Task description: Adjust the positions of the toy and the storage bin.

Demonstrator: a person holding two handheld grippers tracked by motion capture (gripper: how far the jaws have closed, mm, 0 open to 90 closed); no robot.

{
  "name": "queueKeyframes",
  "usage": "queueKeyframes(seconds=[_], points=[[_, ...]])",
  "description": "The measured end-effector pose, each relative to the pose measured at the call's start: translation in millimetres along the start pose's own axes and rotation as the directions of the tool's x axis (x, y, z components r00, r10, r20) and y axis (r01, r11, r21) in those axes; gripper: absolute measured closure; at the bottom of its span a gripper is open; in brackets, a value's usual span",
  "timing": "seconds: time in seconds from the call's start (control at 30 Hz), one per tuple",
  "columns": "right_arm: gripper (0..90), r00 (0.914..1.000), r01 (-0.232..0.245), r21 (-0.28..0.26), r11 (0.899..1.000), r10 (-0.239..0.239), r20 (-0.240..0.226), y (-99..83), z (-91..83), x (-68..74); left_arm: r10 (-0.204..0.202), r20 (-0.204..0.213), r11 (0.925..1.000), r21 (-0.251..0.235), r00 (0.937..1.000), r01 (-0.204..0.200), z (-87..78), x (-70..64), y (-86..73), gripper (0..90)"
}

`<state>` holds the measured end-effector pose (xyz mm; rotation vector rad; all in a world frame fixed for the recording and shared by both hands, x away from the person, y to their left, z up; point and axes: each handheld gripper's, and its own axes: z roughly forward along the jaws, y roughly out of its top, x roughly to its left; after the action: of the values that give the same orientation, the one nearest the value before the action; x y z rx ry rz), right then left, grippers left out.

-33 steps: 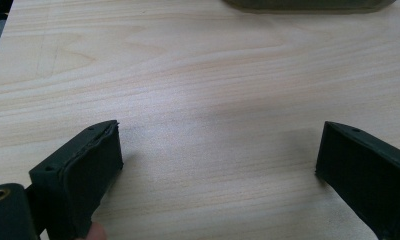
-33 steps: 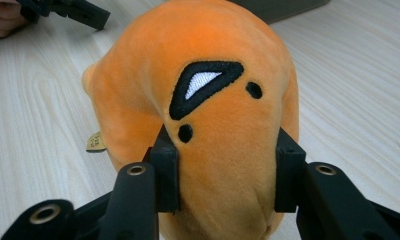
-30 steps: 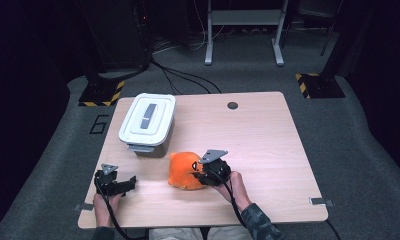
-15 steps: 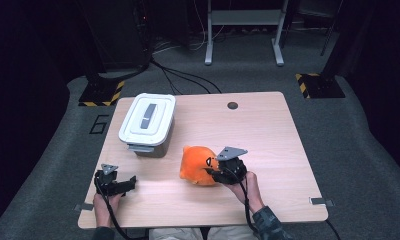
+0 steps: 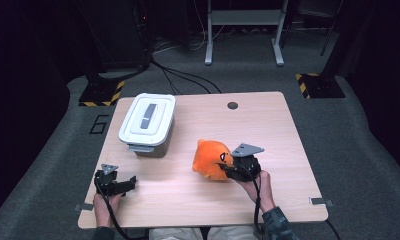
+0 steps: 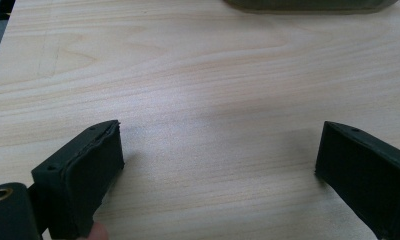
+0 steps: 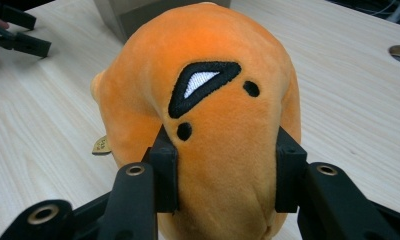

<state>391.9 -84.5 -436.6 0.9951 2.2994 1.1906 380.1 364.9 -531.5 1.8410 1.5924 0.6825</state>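
The orange plush toy (image 5: 211, 159) is clamped by the right gripper (image 5: 236, 169), its embroidered face turned toward that gripper. Its long axis cannot be told. The left gripper (image 5: 124, 184) is held with jaws apart over the table (image 5: 268, 130).

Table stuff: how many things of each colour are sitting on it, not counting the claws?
Orange: 1, the plush, pinched in the right claw.
White: 1, the box with its lid on.
Total: 2 things on the table.

plush toy's (image 7: 223, 125) underside hidden, container (image 6: 308, 4) cropped at top edge
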Motion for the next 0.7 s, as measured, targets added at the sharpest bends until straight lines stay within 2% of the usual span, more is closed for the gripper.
queueKeyframes(seconds=[0.33,0.53,0.7], points=[[56.9,0.9967,-0.049,-0.015,0.999,0.05,0.064,-7.7,-16.5,-19.2,0.0,0.0,1.0,0.0,1.0,0.0,0.0,0.0,0.0,4.7],[56.9,0.993,-0.063,-0.021,0.998,0.065,0.099,-12.1,-23.1,-28.7,0.0,0.0,1.0,0.0,1.0,0.0,0.0,0.0,0.0,4.7],[56.8,0.9859,-0.087,-0.028,0.996,0.091,0.141,-18.0,-32.7,-40.7,0.0,0.0,1.0,0.0,1.0,0.0,0.0,0.0,0.0,4.7]])
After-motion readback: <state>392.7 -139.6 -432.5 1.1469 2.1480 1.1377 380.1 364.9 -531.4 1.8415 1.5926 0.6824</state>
